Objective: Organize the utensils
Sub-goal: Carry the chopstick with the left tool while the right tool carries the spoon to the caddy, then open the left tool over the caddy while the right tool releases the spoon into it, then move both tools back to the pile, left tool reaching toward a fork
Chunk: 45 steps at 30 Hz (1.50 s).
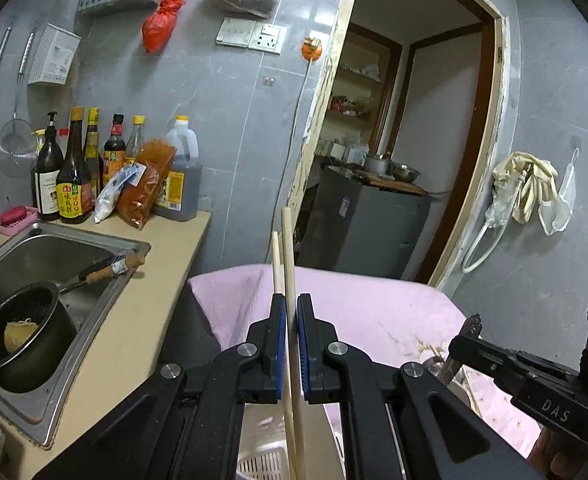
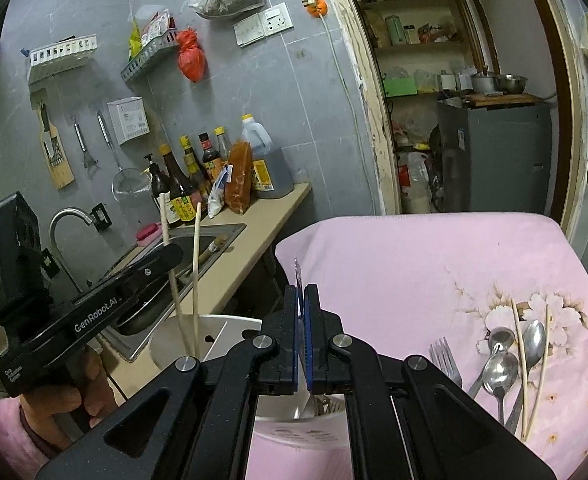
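Observation:
My left gripper [image 1: 290, 304] is shut on a pair of pale wooden chopsticks [image 1: 288, 248], held upright. In the right wrist view the same chopsticks [image 2: 182, 280] stand with their lower ends inside a white utensil holder [image 2: 214, 332]. My right gripper [image 2: 303, 292] is shut on a thin flat metal utensil handle [image 2: 297, 276], whose lower end goes down into the holder. On the pink flowered cloth [image 2: 433, 264] lie a fork [image 2: 445, 360], three spoons [image 2: 501, 372] and two loose chopsticks [image 2: 521, 360].
A steel sink [image 1: 54, 252] holds a black pot [image 1: 26, 332] and a wooden-handled tool. Sauce bottles [image 1: 74, 172] stand on the beige counter [image 1: 154, 288]. An open doorway shows a grey cabinet [image 1: 365, 224]. Gloves hang on the right wall [image 1: 529, 188].

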Motion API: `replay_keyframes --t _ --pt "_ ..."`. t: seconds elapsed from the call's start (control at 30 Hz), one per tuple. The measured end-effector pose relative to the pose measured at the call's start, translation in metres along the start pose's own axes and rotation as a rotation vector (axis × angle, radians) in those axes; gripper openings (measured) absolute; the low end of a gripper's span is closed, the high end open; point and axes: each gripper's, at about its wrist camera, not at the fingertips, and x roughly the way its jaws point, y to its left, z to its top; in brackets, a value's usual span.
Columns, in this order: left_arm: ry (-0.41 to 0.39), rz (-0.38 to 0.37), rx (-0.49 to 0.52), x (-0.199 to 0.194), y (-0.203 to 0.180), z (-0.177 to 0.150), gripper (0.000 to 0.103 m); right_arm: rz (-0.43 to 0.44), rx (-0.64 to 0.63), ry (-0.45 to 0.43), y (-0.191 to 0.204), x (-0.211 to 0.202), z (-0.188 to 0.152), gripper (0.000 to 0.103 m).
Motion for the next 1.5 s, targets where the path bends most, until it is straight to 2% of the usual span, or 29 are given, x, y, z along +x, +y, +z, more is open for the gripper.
replay_keyframes --t 0.13,0.27,0.43,0.47,0.57,0.63,0.67,0.73,0.8,0.9,0.97,1.2,1.5 --pt "0.032 -0.006 -0.022 -0.003 0.000 -0.001 0.006 0.012 0.019 -0.007 -0.004 -0.007 0.000 0.006" --pt "0.055 0.009 -0.042 -0.007 -0.002 -0.003 0.006 0.027 0.046 -0.024 -0.010 -0.015 0.001 0.019" --pt "0.058 0.011 -0.056 -0.017 -0.011 0.000 0.008 0.028 0.073 -0.063 -0.020 -0.033 0.006 0.030" --pt "0.055 0.013 -0.055 -0.019 -0.014 0.000 0.013 0.025 0.074 -0.071 -0.022 -0.036 0.007 0.035" --pt "0.025 0.019 -0.064 -0.028 -0.024 0.002 0.044 0.004 0.071 -0.108 -0.032 -0.053 0.013 0.043" --pt "-0.002 0.019 -0.071 -0.035 -0.032 0.004 0.048 -0.017 0.074 -0.127 -0.040 -0.064 0.016 0.049" --pt "-0.007 0.021 -0.066 -0.036 -0.037 0.005 0.050 -0.030 0.073 -0.139 -0.044 -0.070 0.017 0.056" --pt "-0.019 0.026 -0.052 -0.040 -0.049 0.008 0.056 -0.070 0.060 -0.169 -0.052 -0.083 0.020 0.071" --pt "-0.043 0.026 -0.045 -0.046 -0.061 0.009 0.069 -0.131 0.032 -0.208 -0.059 -0.097 0.022 0.090" --pt "-0.090 0.039 -0.036 -0.052 -0.079 0.010 0.086 -0.244 -0.023 -0.276 -0.073 -0.119 0.023 0.097" --pt "-0.114 0.048 -0.027 -0.055 -0.092 0.008 0.092 -0.288 -0.048 -0.299 -0.079 -0.129 0.026 0.102" --pt "-0.145 0.059 0.036 -0.052 -0.144 -0.006 0.098 -0.377 -0.112 -0.332 -0.111 -0.165 0.029 0.102" --pt "-0.123 0.039 0.080 -0.033 -0.202 -0.034 0.098 -0.399 -0.138 -0.304 -0.159 -0.181 0.025 0.102"
